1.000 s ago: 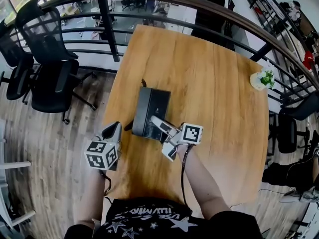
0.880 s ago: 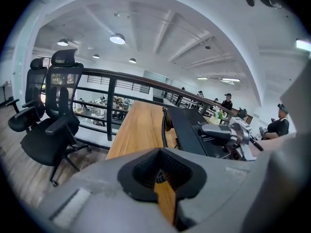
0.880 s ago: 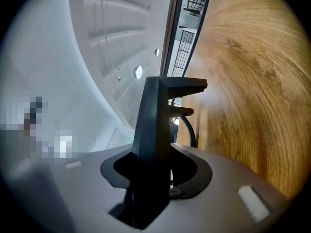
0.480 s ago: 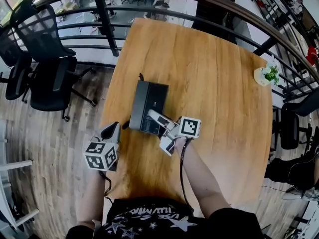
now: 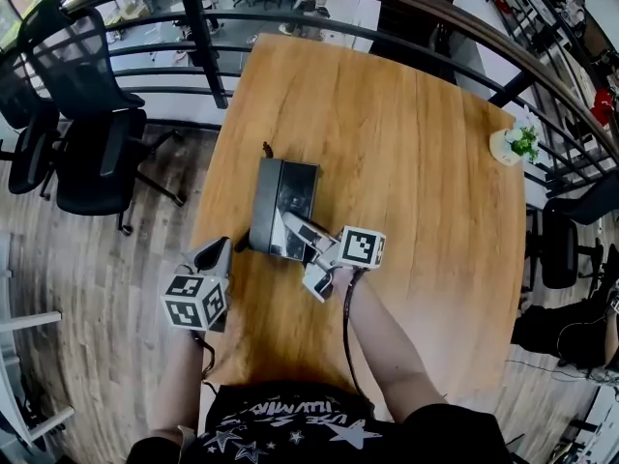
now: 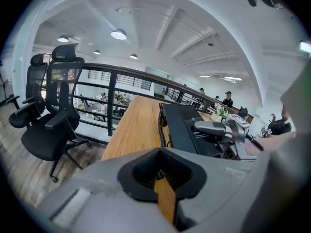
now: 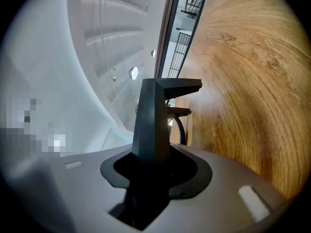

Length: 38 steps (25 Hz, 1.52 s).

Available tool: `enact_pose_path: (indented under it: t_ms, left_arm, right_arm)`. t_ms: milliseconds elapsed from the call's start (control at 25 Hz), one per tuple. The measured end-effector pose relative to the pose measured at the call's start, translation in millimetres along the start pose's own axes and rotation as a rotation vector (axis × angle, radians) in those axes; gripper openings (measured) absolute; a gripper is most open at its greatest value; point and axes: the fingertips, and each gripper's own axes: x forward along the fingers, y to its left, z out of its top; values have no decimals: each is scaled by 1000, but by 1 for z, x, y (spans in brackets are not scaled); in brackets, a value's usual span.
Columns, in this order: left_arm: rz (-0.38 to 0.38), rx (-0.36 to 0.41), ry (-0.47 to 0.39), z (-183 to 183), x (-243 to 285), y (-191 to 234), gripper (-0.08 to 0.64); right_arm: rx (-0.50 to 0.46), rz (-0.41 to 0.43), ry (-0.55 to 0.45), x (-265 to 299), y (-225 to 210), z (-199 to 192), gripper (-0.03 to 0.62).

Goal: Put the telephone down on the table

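The right gripper is clamped on the near edge of the telephone, a flat, matte black slab with squared corners. The set sits over the left half of the table, a broad top of warm, streaky wood grain. I cannot tell whether the telephone's underside rests on the wood. A black coiled cord hangs at its far left corner. The left gripper, smooth grey plastic, hovers at the table's near left edge, its jaws drawn almost together with only a thin slit and nothing between them. A small potted plant stands at the far right edge. Black mesh office chairs stand on the plank floor to the left.
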Motion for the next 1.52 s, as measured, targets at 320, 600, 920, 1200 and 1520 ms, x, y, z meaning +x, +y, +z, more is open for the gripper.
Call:
enact_pose_path:
  t_ms: [320,600,920,1200,1520]
  left_arm:
    - [-4,2,-3,-3,-5,-2,2]
    - [-2,1,-10,-4,-9,-5,2]
    - [-1,3,-13,-3,-16,-7,2]
    - [1,4,-28,0,-25,-10,2]
    - [-3,11,-37,-4,-33,-14,2]
  right_arm:
    - [-56,-128,24,1,-7,-10,164]
    - [-104,-170,0,-1,-8,-12,166]
    - [-183,-273,21,-2,-9,-11,166]
    - [-249,-396,36,-6,-13,-11,196]
    - [-298,-533,36,-17,-22,-12,254]
